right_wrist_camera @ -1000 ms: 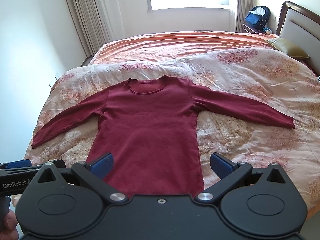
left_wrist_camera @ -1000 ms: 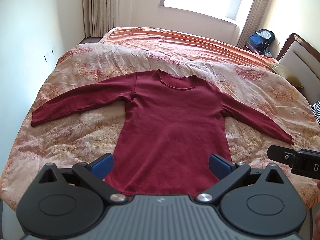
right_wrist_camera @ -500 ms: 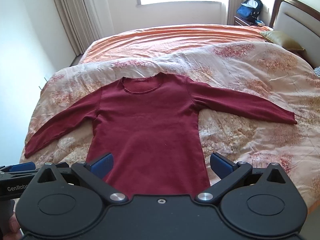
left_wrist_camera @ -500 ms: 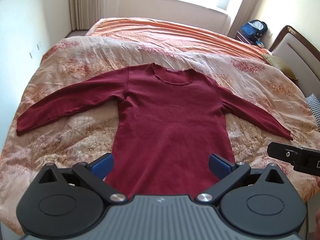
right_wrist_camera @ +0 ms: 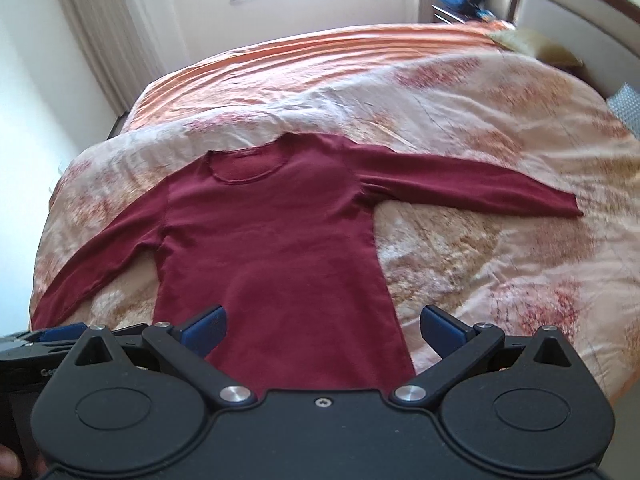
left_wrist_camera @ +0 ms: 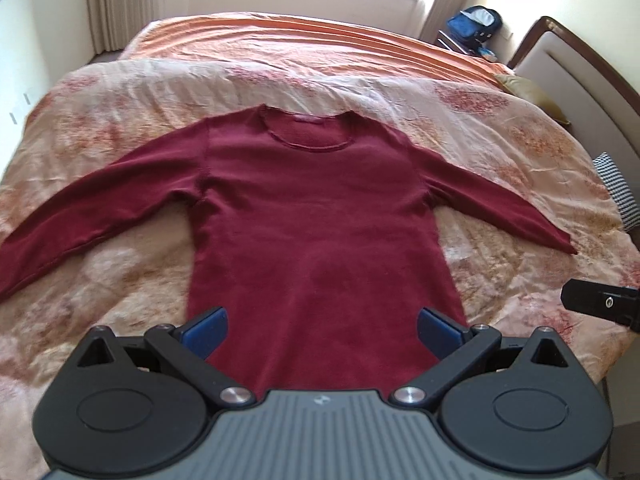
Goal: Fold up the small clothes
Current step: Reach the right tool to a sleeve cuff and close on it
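A dark red long-sleeved top (left_wrist_camera: 316, 216) lies flat on the bed, face up, both sleeves spread out, neckline at the far end. It also shows in the right wrist view (right_wrist_camera: 272, 248). My left gripper (left_wrist_camera: 322, 330) is open and empty, held above the hem, its blue pads over the bottom corners. My right gripper (right_wrist_camera: 324, 330) is open and empty above the hem's right part. The right gripper's body (left_wrist_camera: 600, 304) shows at the right edge of the left view; the left gripper's body (right_wrist_camera: 44, 340) shows at the left edge of the right view.
The bed has a floral quilt (left_wrist_camera: 520, 148) and an orange cover (left_wrist_camera: 320, 40) at the far end. A headboard (left_wrist_camera: 580, 64), a pillow (left_wrist_camera: 528, 88) and a blue backpack (left_wrist_camera: 476, 20) are at the right. Curtains and a wall are at the left.
Both grippers have moved forward and lower over the bed, so the top looks larger. The right view has swung to the right. Both stay open.
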